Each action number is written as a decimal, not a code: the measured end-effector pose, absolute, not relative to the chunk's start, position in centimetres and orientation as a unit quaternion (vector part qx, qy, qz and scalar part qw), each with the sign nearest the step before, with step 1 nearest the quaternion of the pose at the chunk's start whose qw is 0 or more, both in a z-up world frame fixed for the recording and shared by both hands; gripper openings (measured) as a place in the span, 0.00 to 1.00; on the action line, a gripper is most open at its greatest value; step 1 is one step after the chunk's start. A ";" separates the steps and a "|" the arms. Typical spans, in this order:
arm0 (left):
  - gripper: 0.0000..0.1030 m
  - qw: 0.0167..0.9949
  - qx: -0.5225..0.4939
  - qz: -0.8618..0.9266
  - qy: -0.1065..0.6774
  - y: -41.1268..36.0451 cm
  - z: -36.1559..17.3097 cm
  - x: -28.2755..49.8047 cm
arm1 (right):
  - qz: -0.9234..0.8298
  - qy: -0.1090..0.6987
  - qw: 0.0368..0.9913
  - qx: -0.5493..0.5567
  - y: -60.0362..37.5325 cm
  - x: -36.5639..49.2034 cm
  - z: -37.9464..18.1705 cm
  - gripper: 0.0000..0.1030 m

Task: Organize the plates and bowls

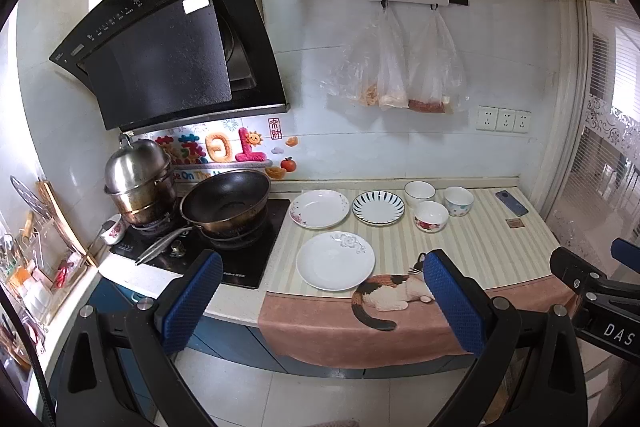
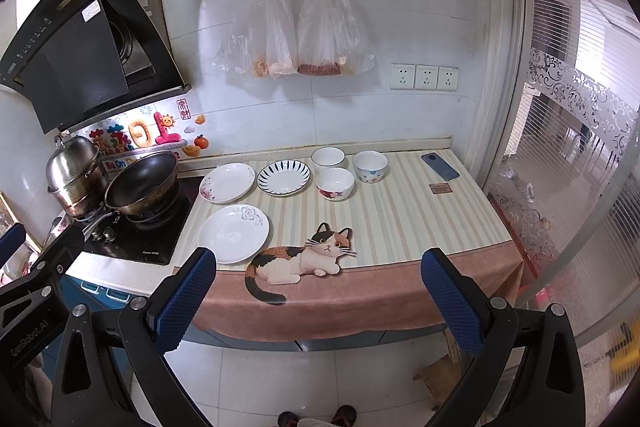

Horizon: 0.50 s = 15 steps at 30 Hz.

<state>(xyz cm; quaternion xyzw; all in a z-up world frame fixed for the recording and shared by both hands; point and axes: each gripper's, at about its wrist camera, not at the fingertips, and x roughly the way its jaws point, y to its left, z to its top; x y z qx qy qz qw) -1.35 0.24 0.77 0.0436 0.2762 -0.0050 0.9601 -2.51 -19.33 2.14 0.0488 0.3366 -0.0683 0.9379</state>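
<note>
Taking the wok (image 1: 226, 201) on the stove as the landmark and working rightward from it: three plates are lying on the striped cat mat (image 1: 472, 247) just to the wok's right; the floral-rim plate (image 1: 319, 208) is sitting closest to the wok at the back, the white plate (image 1: 335, 260) is lying nearer the counter edge in front of it, and the blue-striped plate (image 1: 378, 207) is resting one place further right, just beside the floral one; none appear to be touching. Further right again, three bowls are clustering near one another: a white bowl (image 1: 419, 191) at the back, a red-flowered bowl (image 1: 431, 216) in front of it, and a pale patterned bowl (image 1: 459, 200) furthest from the wok.

The left gripper (image 1: 324, 301) is hovering short of the counter with its blue pads spread wide and holding nothing; the right gripper (image 2: 320, 301) is likewise gaping wide and empty, well apart from the crockery.

All six pieces are looking like glazed ceramic, so they are likely stiff, fairly heavy, slick and breakable; the plates are lying flat, so a pad probably needs to pinch the raised rim at the near edge; the bowls are offering an upright wall, best taken across the lip, one pad inside and one outside; the soft mat may be cushioning any set-down.
</note>
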 end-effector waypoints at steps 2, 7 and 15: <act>1.00 0.960 0.043 -0.005 0.277 0.3 0.8 -1.3 | -0.068 0.336 0.938 0.048 -19.3 -2.5 2.1 1.00; 1.00 0.960 0.041 -0.004 0.278 0.7 0.7 -0.9 | -0.069 0.336 0.938 0.049 -19.4 -2.3 2.2 1.00; 1.00 0.960 0.041 -0.004 0.278 1.1 0.6 -0.5 | -0.069 0.336 0.938 0.048 -19.4 -2.3 2.1 1.00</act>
